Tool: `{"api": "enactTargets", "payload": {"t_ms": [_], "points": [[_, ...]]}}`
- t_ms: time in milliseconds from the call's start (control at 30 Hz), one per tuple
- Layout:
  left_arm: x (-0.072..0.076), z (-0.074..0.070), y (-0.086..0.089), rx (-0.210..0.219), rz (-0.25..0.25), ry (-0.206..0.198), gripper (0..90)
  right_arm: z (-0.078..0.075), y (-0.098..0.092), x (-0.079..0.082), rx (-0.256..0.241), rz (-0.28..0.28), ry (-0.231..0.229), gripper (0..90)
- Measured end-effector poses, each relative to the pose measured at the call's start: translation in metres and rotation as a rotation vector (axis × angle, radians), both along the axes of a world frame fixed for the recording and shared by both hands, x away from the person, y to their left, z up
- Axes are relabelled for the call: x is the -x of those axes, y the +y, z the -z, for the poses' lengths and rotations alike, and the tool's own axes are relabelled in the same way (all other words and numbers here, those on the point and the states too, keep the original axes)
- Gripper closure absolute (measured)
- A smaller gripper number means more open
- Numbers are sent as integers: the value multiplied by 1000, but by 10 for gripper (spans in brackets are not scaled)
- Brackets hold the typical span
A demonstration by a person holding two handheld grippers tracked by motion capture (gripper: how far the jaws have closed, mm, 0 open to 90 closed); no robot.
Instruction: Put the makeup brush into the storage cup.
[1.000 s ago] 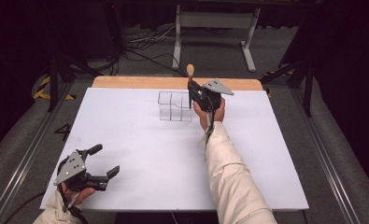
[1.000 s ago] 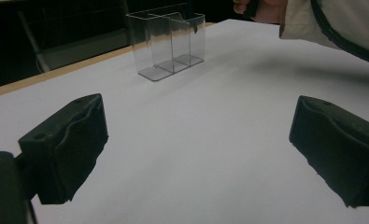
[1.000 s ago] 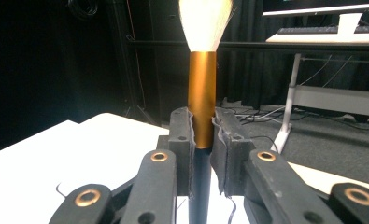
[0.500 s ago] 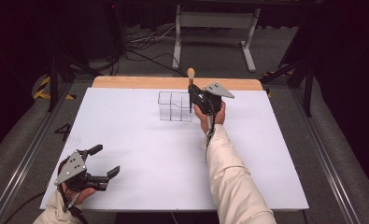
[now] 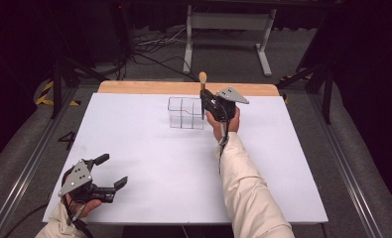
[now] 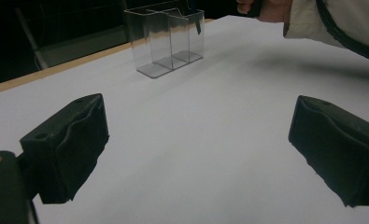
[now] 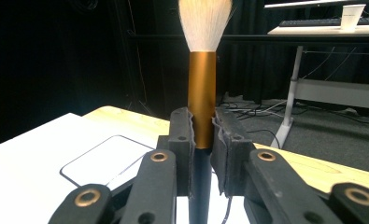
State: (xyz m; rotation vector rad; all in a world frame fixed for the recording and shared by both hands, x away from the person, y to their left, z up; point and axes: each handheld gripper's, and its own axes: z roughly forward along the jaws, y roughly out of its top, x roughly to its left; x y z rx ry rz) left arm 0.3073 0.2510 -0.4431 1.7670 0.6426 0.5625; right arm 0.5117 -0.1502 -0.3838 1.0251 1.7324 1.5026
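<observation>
From the high view, my right gripper (image 5: 204, 101) stands at the far side of the white table (image 5: 149, 148), just beside the right end of the clear acrylic organizer (image 5: 185, 113), and its jaws pinch a makeup brush (image 5: 202, 85) that stands upright, bristle head on top and handle pointing down at the organizer's right-hand compartment; I cannot tell from here whether the handle tip is inside it. My left gripper (image 5: 110, 172) rests low at the near left corner of the table, well apart from the organizer, its jaws spread with nothing between them. In the left gripper view, my two black pads (image 6: 65, 147) stand wide apart over bare white tabletop, the organizer (image 6: 166, 39) sits far ahead, and the dark handle of the brush (image 6: 197, 26) shows at its right compartment, beside my cream sleeve (image 6: 334, 21). In the right gripper view, my jaws press on the brush (image 7: 203, 100) where its copper ferrule meets the black handle; the pale bristles fan out above, and the organizer's rim (image 7: 102, 161) lies below left.
</observation>
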Motion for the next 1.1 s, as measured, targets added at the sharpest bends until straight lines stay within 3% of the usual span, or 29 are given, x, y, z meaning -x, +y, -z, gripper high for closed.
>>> {"api": "enactTargets", "payload": {"t_ms": [233, 367, 633, 1100], "points": [[0, 0, 0, 0, 2, 1, 58, -2, 1, 1, 2, -9, 0, 781], [0, 0, 0, -2, 3, 3, 57, -3, 0, 4, -16, -5, -14, 680], [0, 0, -1, -6, 3, 5, 57, -9, -2, 8, 8, 4, -32, 519], [0, 1, -2, -13, 5, 7, 57, -23, -3, 16, 80, 4, -65, 364]]}}
